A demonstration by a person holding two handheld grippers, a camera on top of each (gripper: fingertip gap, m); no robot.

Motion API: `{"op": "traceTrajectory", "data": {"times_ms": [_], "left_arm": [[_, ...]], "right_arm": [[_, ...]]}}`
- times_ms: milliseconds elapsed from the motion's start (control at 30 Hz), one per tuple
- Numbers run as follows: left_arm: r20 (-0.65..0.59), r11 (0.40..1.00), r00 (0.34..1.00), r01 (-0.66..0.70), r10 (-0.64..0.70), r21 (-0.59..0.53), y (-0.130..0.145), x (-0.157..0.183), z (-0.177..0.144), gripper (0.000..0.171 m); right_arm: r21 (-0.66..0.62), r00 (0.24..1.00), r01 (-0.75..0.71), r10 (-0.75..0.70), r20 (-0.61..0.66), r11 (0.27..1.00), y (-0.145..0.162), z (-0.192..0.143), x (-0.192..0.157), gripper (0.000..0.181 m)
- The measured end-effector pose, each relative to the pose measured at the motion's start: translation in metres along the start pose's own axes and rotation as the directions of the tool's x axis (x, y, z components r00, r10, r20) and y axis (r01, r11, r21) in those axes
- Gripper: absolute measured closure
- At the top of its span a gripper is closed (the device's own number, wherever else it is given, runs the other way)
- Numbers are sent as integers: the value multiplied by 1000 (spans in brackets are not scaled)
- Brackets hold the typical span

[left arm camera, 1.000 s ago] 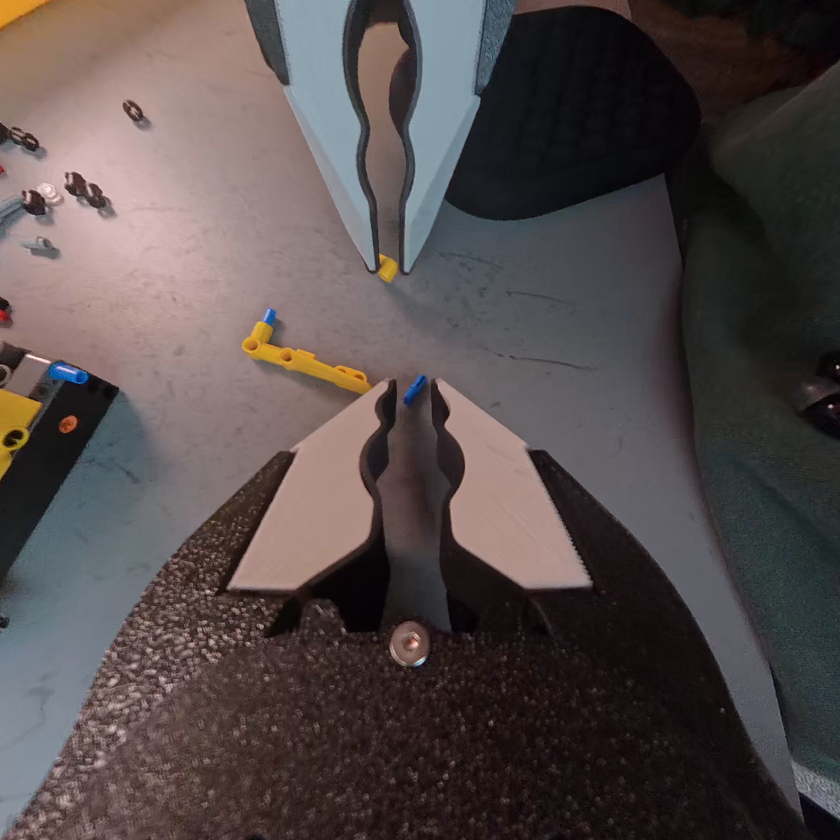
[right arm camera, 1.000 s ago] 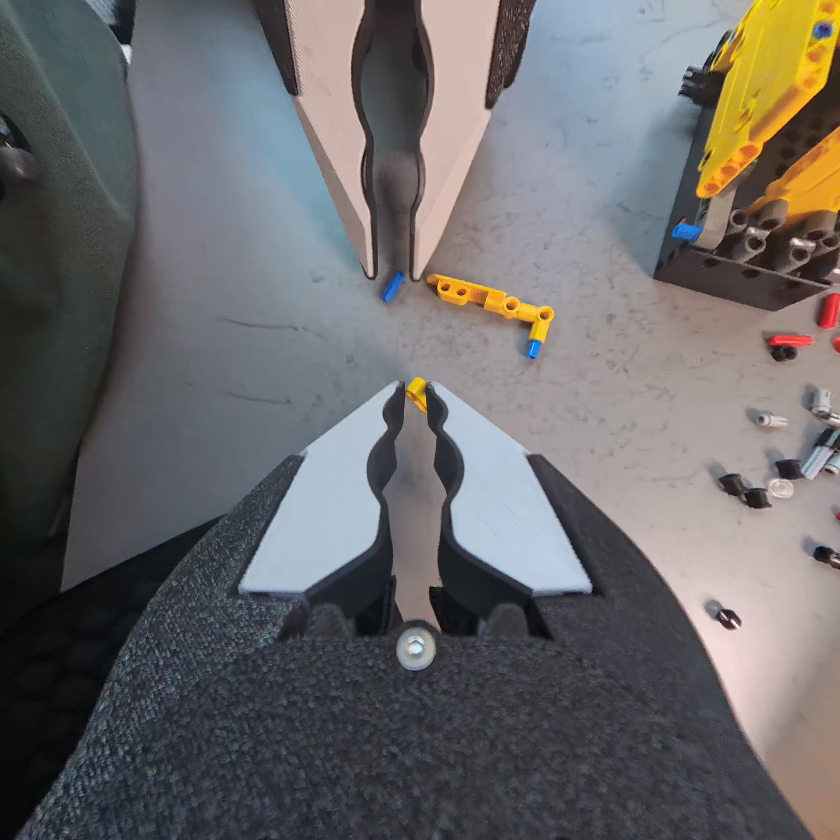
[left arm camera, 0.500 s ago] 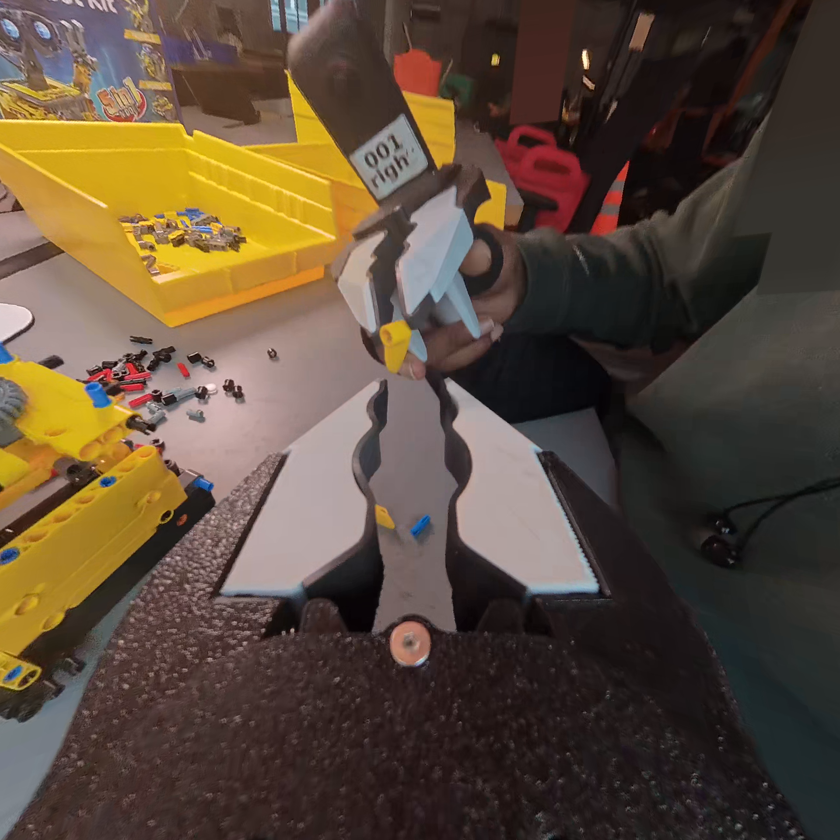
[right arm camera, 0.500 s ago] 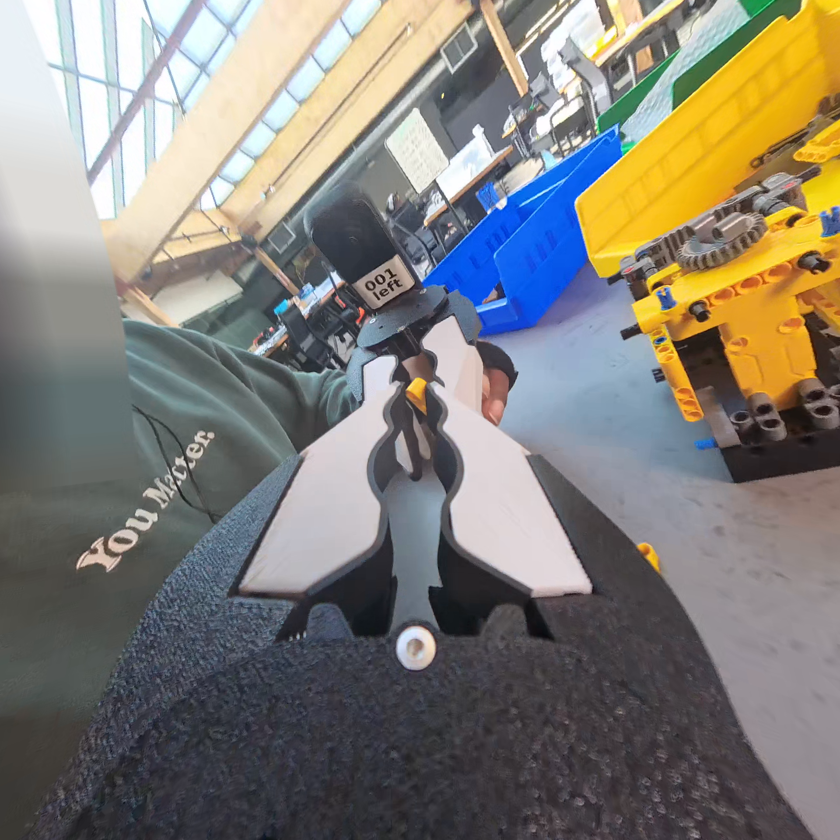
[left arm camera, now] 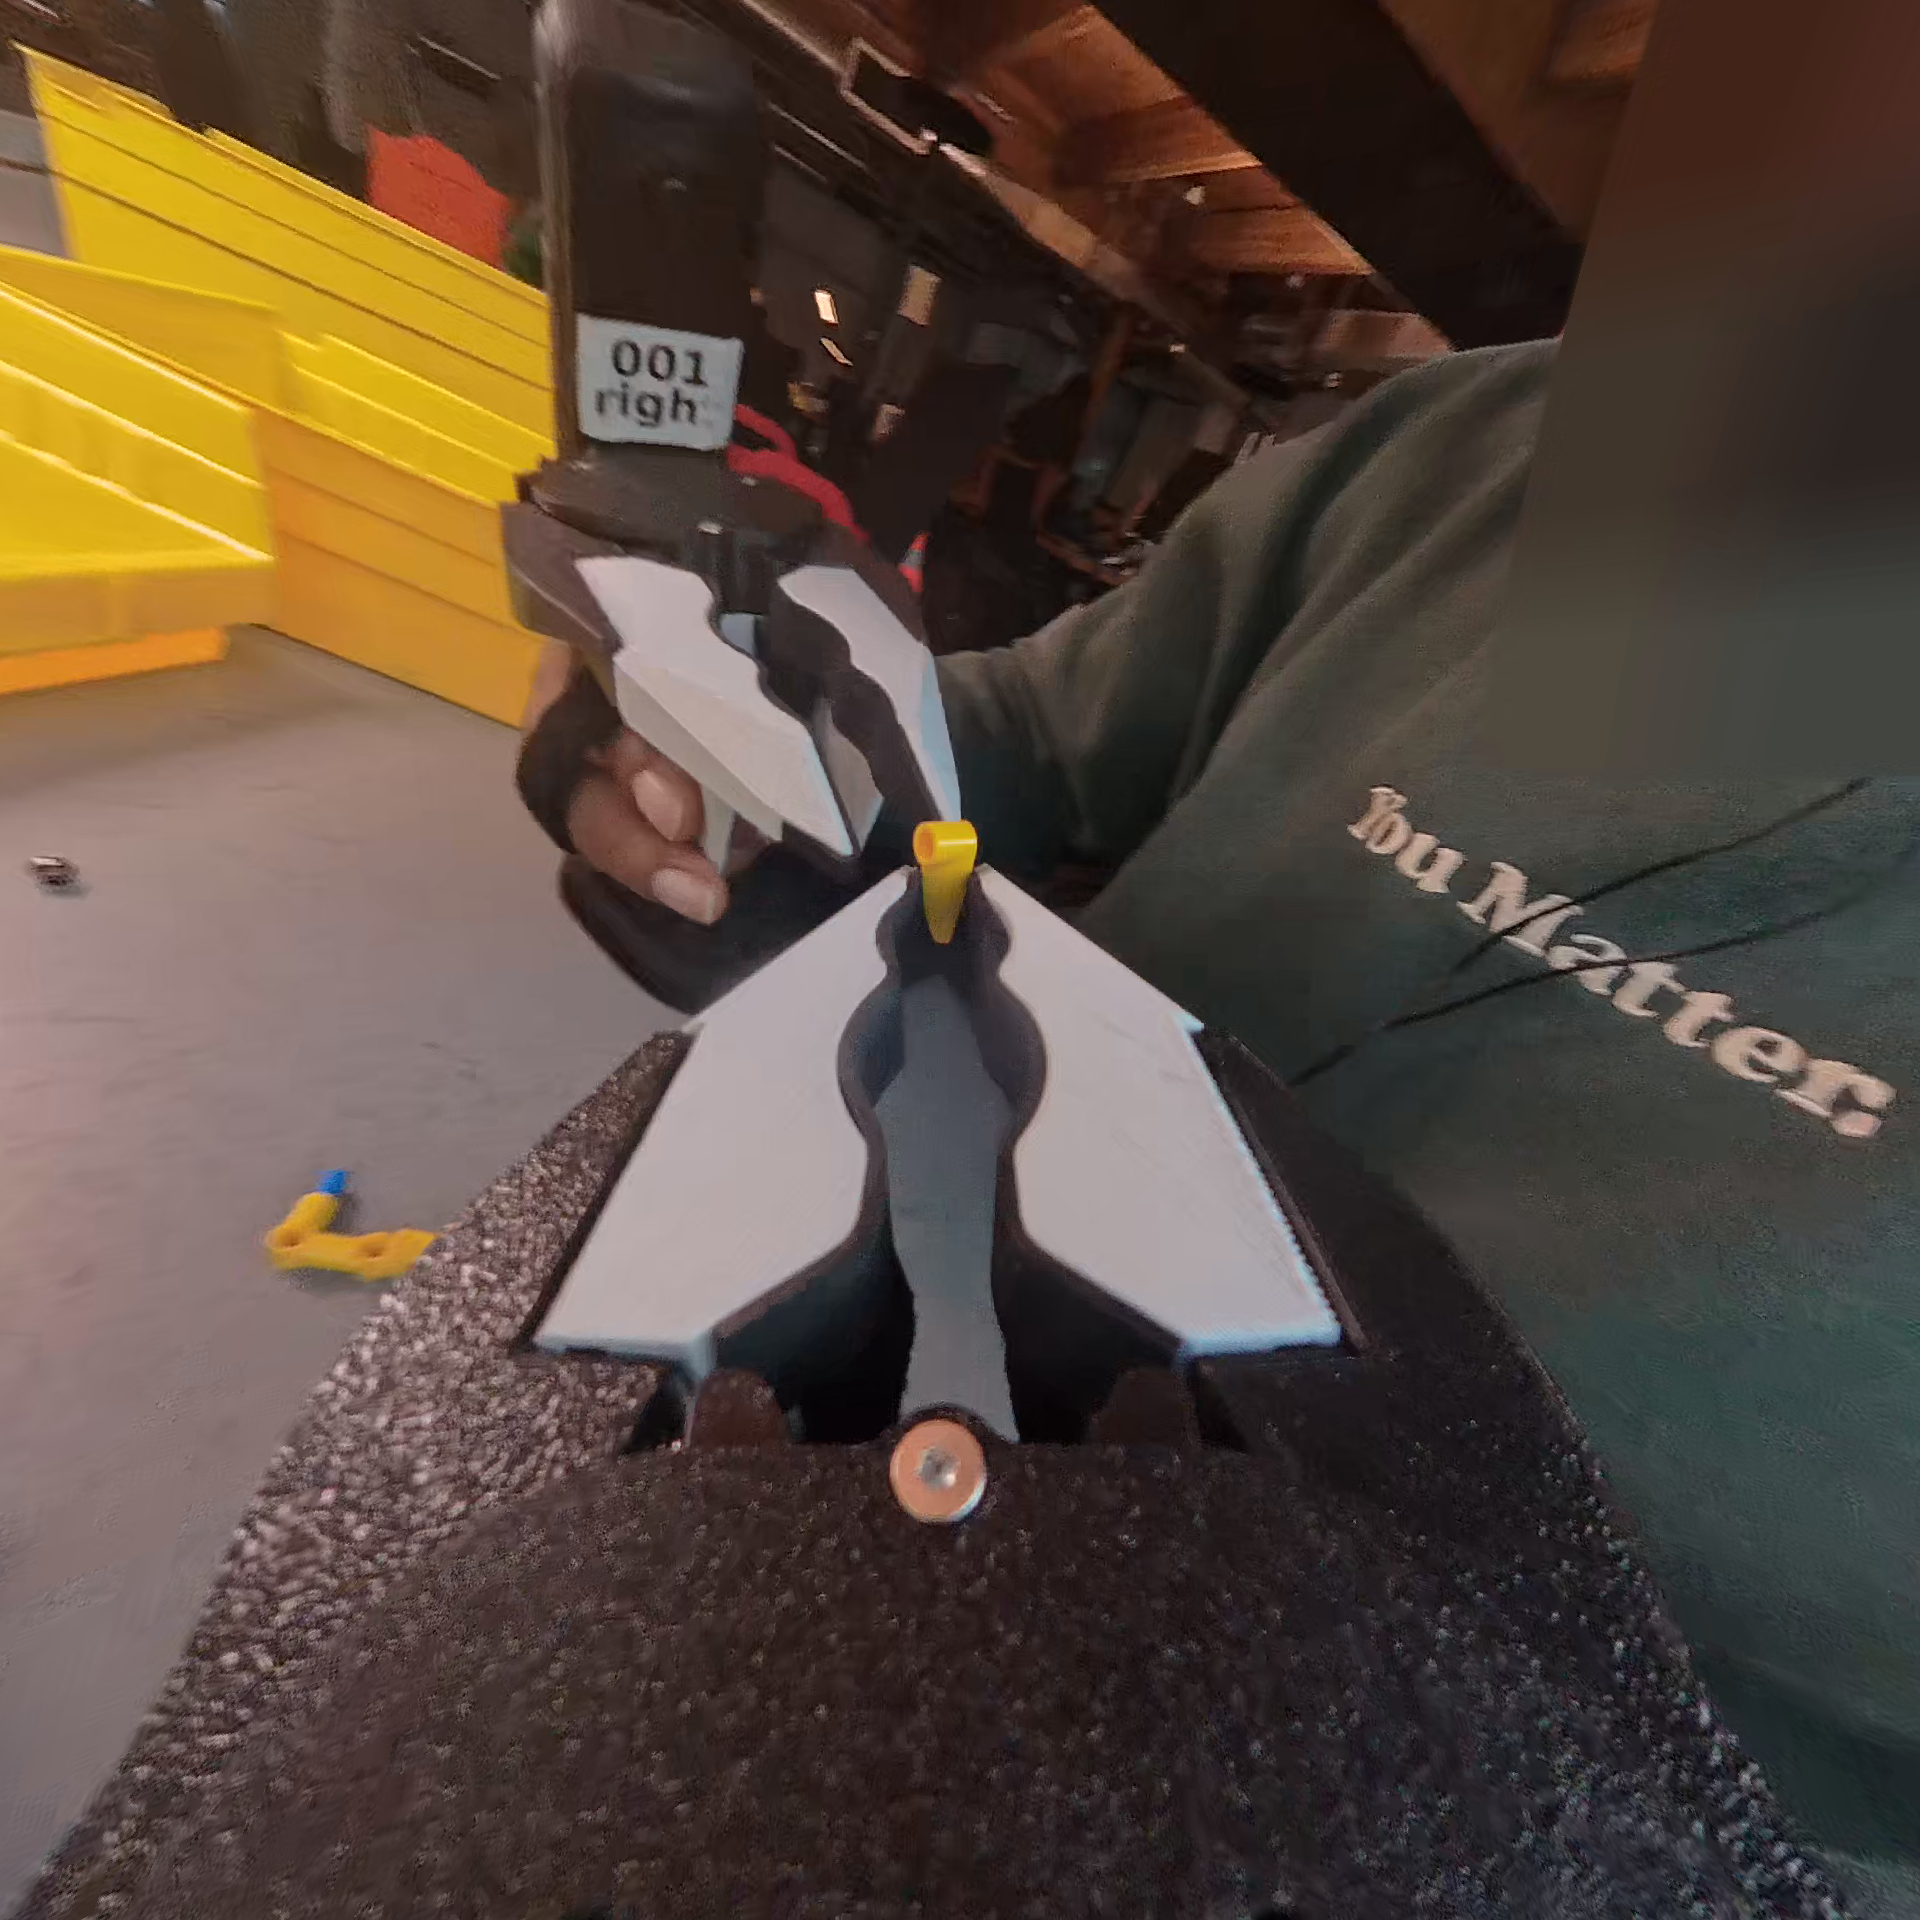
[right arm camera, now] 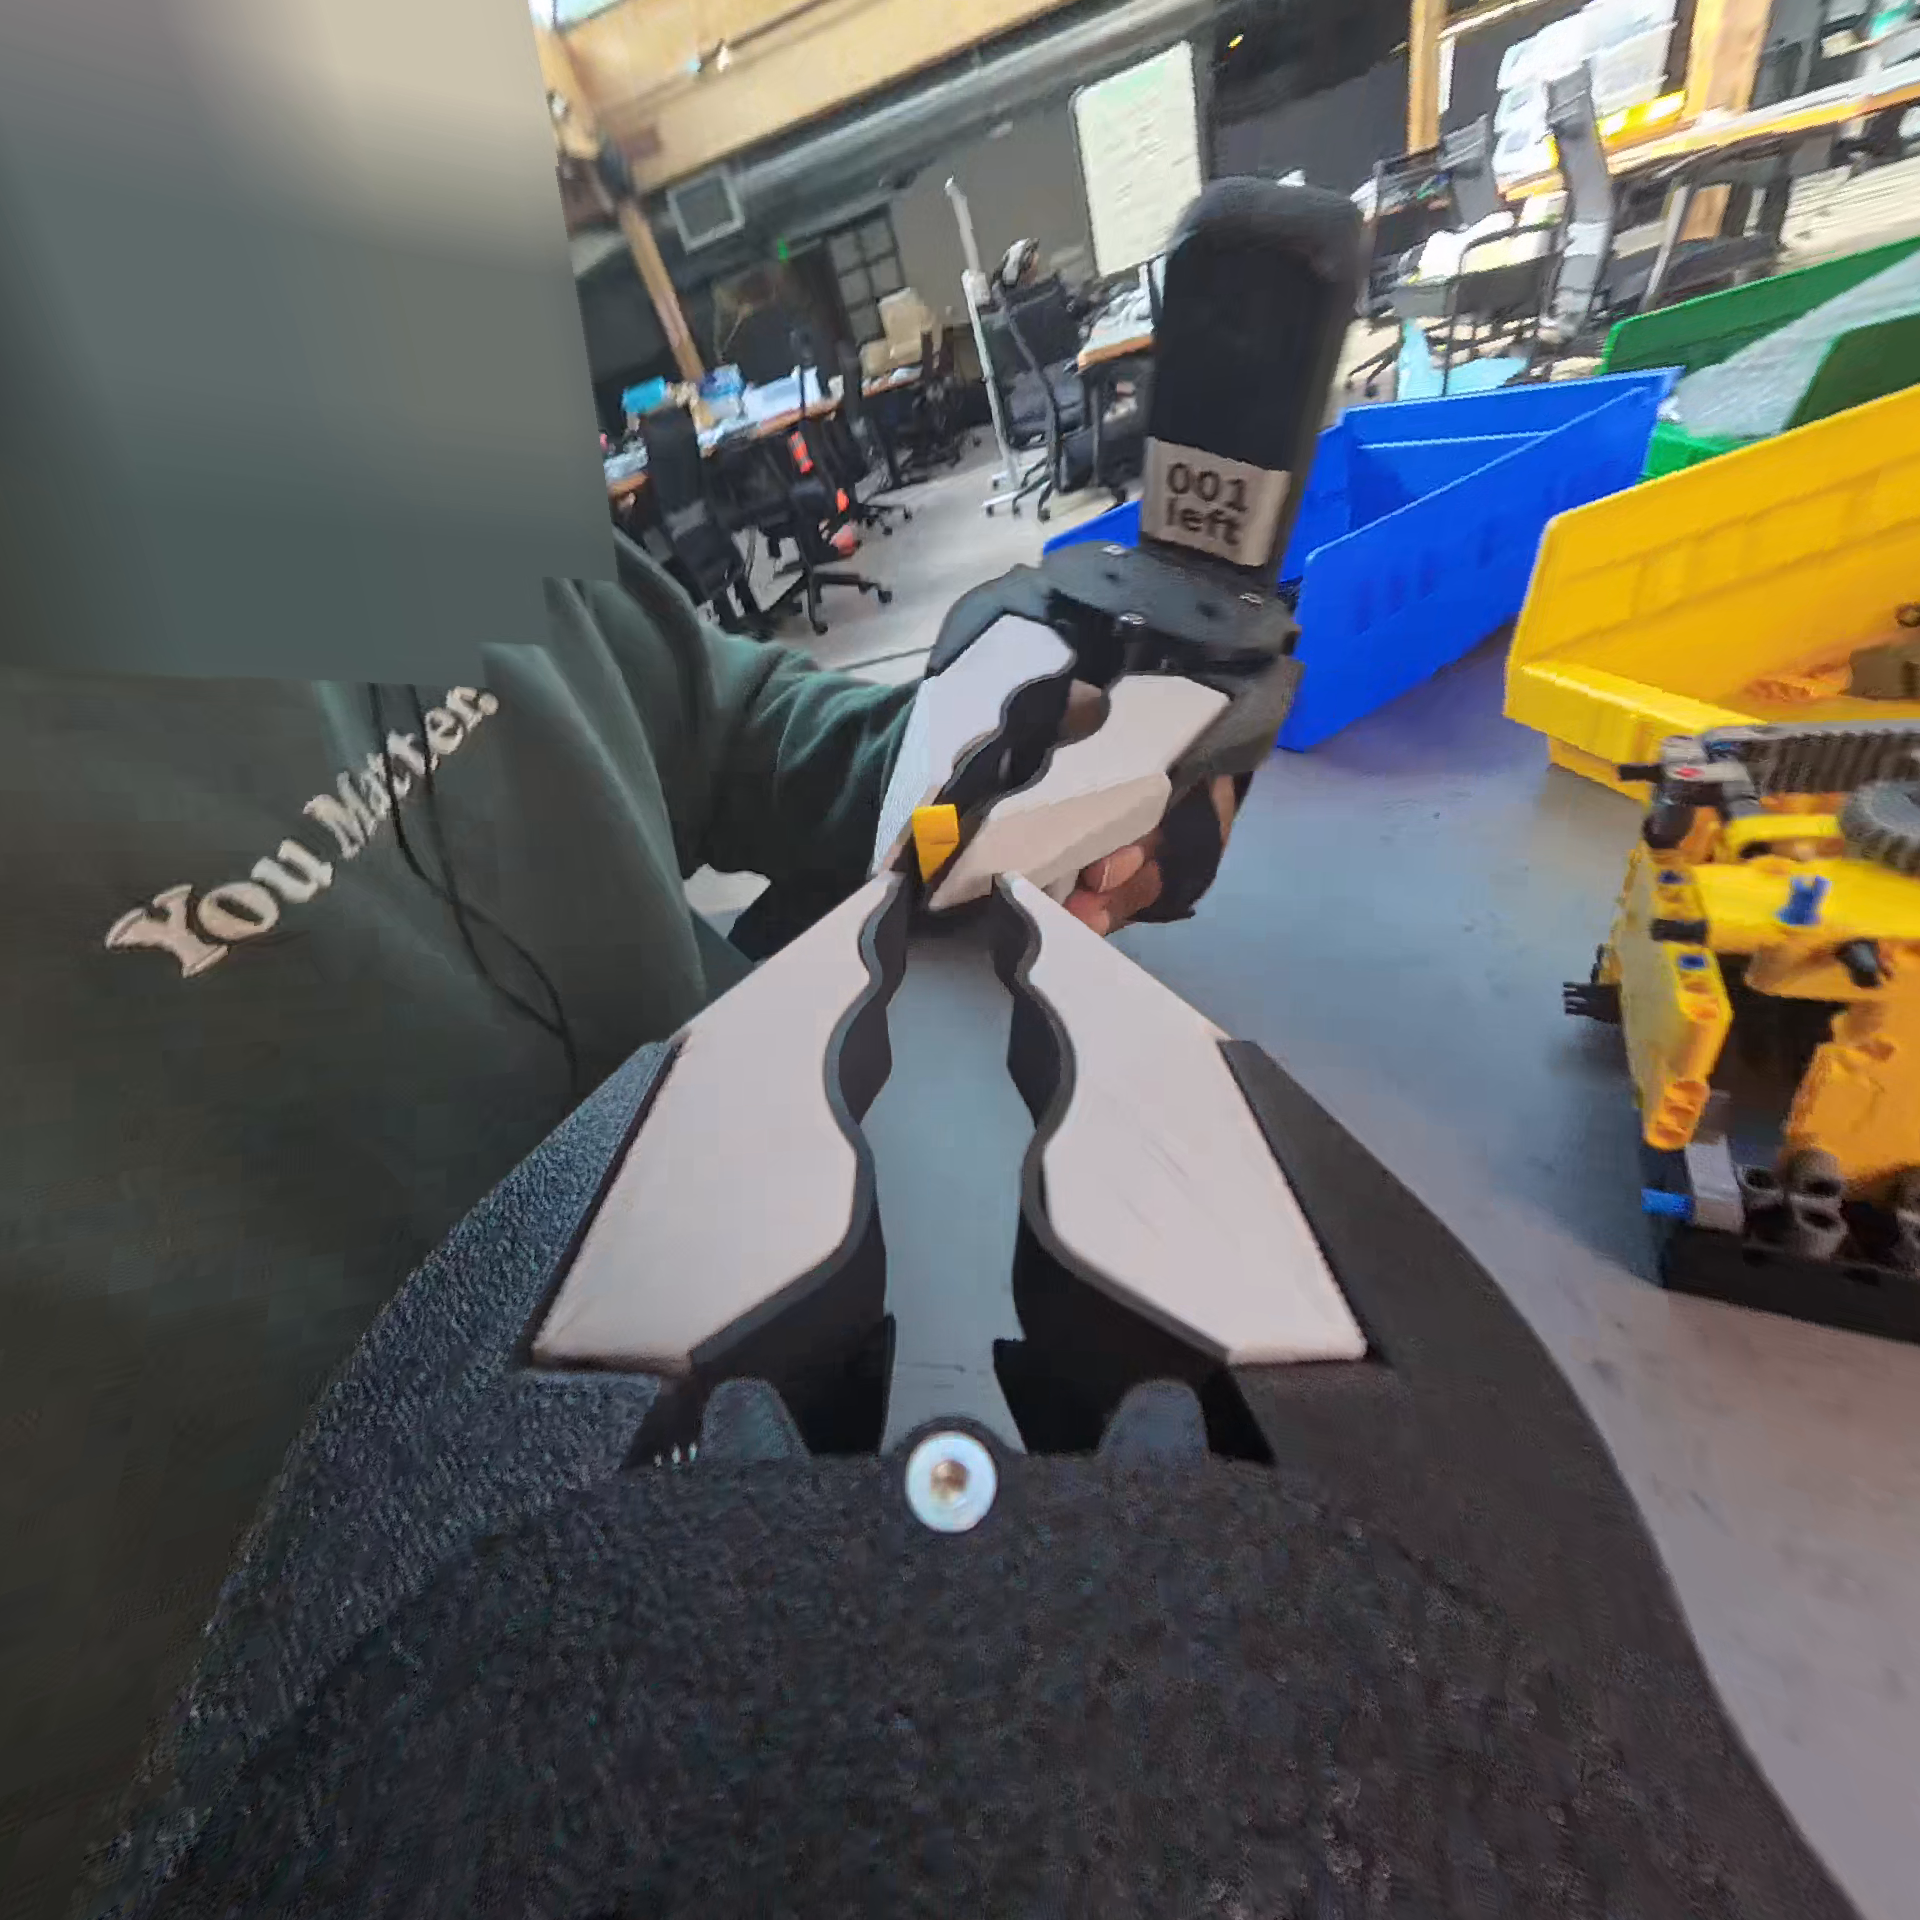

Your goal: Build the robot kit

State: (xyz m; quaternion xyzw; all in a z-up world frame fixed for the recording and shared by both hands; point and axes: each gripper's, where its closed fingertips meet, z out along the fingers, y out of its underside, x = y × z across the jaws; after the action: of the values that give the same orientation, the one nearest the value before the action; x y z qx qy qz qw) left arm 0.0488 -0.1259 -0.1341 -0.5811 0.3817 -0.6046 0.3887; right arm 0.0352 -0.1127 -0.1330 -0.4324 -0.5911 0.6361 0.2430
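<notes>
A small yellow connector piece (left arm camera: 943, 878) is pinched upright between the tips of my left gripper (left arm camera: 940, 883), which is shut on it and held above the grey table (left arm camera: 260, 935). My right gripper (right arm camera: 948, 888) is open, its tips on either side of the left gripper's tip. In the right wrist view the left gripper (right arm camera: 920, 873) points toward me with the yellow piece (right arm camera: 935, 836) in its tips. In the left wrist view the right gripper (left arm camera: 899, 831) is just beyond the piece, jaws apart. A hand holds each gripper.
A yellow angled beam with a blue pin (left arm camera: 343, 1242) lies on the table at the left. A yellow brick vehicle model (right arm camera: 1787, 997) stands at the right. Yellow bins (left arm camera: 156, 499) and a blue bin (right arm camera: 1455, 540) are behind. The person's green sweatshirt (left arm camera: 1558, 935) is close. My left and right fingertips are right by each other.
Both grippers rose from the table. The yellow piece passed from the right gripper to the left: the left shut on it and the right opened.
</notes>
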Motion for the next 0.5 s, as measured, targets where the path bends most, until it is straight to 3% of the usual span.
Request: {"op": "traceTrajectory", "data": {"times_ms": [167, 500], "left_arm": [[-243, 992, 961, 129, -129, -16, 9, 25, 6, 165], [-459, 953, 846, 301, -273, -12, 2, 41, 3, 166]], "right_arm": [[-70, 980, 103, -89, 176, 992, 0, 11, -28, 165], [-18, 949, 103, -93, 300, 994, -5, 18, -33, 167]]}}
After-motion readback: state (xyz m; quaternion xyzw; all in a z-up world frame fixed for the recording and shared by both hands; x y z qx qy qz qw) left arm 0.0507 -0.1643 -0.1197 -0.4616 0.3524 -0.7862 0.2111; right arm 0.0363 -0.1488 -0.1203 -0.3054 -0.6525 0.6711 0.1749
